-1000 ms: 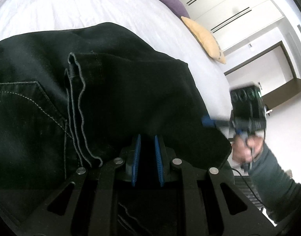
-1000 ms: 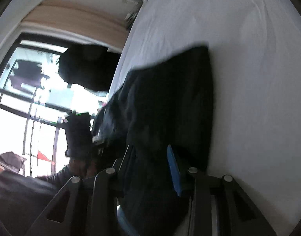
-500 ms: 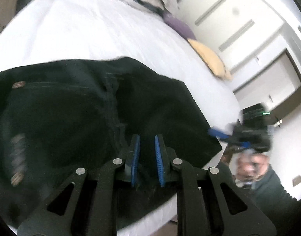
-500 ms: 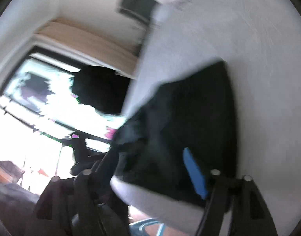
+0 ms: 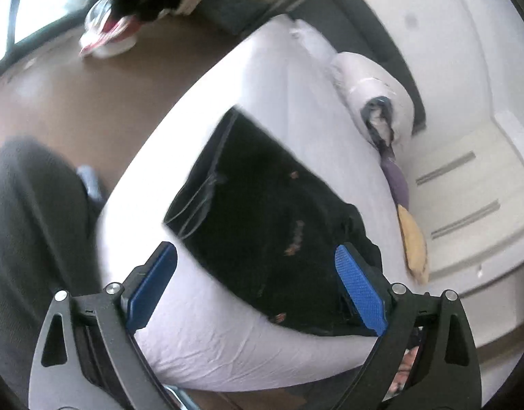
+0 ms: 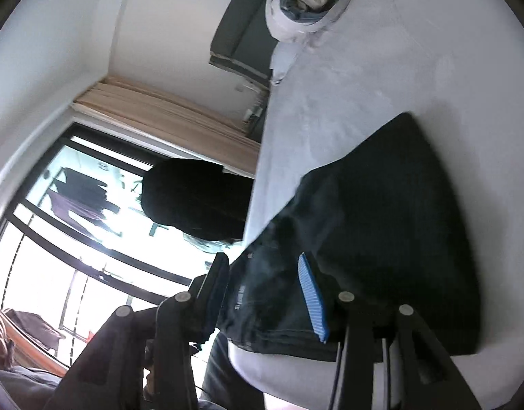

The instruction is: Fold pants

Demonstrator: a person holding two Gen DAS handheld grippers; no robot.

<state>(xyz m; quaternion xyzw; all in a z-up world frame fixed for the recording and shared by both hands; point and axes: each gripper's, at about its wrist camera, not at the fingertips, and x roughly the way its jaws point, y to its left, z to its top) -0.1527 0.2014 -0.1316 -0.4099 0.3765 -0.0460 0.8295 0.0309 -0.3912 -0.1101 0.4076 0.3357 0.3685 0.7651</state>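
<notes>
Black pants (image 5: 272, 235) lie folded near the bed (image 5: 227, 352) corner, left gripper (image 5: 258, 290) opening wide above them, empty, right gripper (image 6: 268, 294) closing with nothing pinched; a snag could likely undo the fold.

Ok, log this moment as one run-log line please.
item: black denim pants, folded, lying on white bed sheet | left gripper: jaws opening, nothing between | right gripper: jaws closing, not gripping

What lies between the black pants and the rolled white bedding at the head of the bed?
In the left wrist view, only bare white bed sheet lies between the black pants and the rolled bedding.
</notes>
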